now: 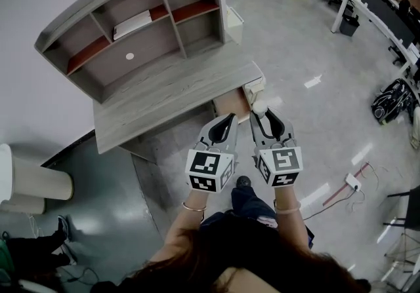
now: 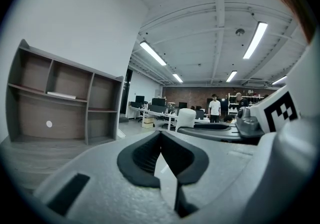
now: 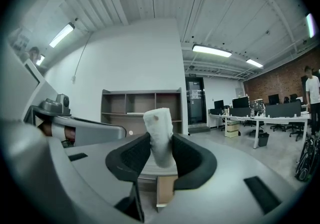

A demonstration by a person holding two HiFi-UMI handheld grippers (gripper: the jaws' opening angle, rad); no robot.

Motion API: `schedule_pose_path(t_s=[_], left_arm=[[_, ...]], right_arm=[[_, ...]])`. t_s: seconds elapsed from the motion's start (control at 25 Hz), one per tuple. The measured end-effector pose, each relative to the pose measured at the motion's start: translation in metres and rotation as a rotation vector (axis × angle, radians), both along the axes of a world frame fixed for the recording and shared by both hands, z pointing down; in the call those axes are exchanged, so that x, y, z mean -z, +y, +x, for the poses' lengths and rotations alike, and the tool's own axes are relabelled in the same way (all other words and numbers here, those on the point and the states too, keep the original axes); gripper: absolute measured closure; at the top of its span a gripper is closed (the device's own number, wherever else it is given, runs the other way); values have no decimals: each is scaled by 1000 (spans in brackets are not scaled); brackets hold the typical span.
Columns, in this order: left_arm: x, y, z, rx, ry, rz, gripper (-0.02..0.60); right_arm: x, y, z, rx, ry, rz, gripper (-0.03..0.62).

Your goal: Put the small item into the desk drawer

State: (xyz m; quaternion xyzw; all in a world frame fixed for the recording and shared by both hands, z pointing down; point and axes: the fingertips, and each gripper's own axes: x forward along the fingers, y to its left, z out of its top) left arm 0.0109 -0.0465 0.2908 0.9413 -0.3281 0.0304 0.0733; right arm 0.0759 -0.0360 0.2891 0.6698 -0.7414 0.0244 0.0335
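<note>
Holding small item (image 3: 158,135), right tool (image 1: 264,118) hovers beside desk (image 1: 164,98) edge.

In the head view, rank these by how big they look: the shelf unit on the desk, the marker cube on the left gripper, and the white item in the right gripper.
1. The shelf unit, clearly largest.
2. The left marker cube, though it sits nearest the camera, which inflates it.
3. The white item, smallest.

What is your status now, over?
Left gripper shut, empty. Right gripper shut on item, held upright. Drawer looks open, just ahead. Nothing seen in the way.
</note>
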Motion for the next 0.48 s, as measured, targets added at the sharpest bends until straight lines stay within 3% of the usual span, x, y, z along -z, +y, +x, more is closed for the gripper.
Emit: schedule_pose_path(t_s=[0.48], left_arm=[[-20, -67, 30, 59, -10, -33, 566]], right_arm=[[-19, -66, 31, 59, 4, -42, 465]])
